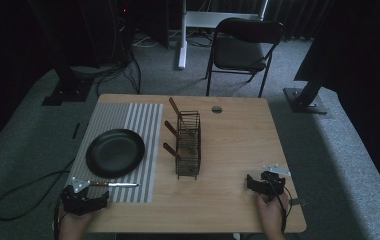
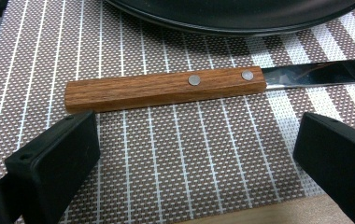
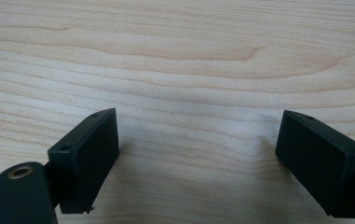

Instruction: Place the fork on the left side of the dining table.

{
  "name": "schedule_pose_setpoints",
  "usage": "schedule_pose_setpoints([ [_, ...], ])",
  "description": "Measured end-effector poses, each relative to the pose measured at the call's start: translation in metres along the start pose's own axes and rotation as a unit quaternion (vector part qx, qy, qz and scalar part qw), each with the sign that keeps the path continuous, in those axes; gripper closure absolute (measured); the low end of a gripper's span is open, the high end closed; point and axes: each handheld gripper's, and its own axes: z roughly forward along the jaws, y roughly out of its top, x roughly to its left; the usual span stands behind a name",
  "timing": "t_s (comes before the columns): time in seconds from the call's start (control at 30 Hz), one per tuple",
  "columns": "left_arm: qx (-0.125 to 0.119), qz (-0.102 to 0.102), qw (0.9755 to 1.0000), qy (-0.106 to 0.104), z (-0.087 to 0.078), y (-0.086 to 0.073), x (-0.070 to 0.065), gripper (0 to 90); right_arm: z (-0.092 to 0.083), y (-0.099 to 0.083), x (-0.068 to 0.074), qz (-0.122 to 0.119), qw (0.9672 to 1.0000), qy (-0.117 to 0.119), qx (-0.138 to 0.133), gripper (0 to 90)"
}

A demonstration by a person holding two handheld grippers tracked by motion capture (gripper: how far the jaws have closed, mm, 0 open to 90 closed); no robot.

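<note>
Left gripper point(image 2: 194, 158): jaws spread, empty, just short of the knife point(image 2: 166, 87).
Right gripper point(image 3: 203, 158): jaws spread, empty, over bare table point(image 3: 175, 42).
Knife: flat on mat point(image 2: 166, 158), beside plate point(image 2: 241, 18).
Risk: low handle could slip from the jaws; blade could knock the plate.

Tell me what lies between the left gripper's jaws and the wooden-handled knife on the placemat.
Nothing but bare striped placemat. In the left gripper view, the left gripper stands open just short of the knife, not touching it.

Bare table point(image 1: 238, 150) right of wire rack point(image 1: 188, 145); plate point(image 1: 115, 152) left.
</note>
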Motion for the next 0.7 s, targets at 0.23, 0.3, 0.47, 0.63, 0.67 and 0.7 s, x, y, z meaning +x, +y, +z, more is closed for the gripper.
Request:
schedule_pose_setpoints([
  [0.23,0.006,0.008,0.9999,-0.006,-0.001,0.001,0.001,0.7,0.0,0.0,0.0,0.0,1.0,0.0,0.0,13.1],
  [0.3,0.006,0.01,0.9999,-0.009,-0.002,0.0,0.002,0.7,0.0,0.0,0.0,0.0,1.0,0.0,0.0,13.1],
  [0.47,0.003,0.023,0.9996,-0.016,-0.007,0.003,-0.002,0.7,0.0,0.0,0.0,0.001,1.0,0.0,0.0,13.1],
  [0.63,0.006,0.034,0.9989,-0.032,-0.008,0.007,-0.007,0.7,0.0,0.0,0.0,0.001,1.0,0.0,0.0,13.1],
  [0.67,0.008,0.036,0.9988,-0.033,-0.007,0.008,-0.008,0.7,0.0,0.0,0.0,0.001,1.0,0.0,0.0,13.1],
  [0.7,0.009,0.038,0.9985,-0.039,-0.006,0.009,-0.009,0.7,0.0,0.0,0.0,0.001,1.0,0.0,0.0,13.1],
])
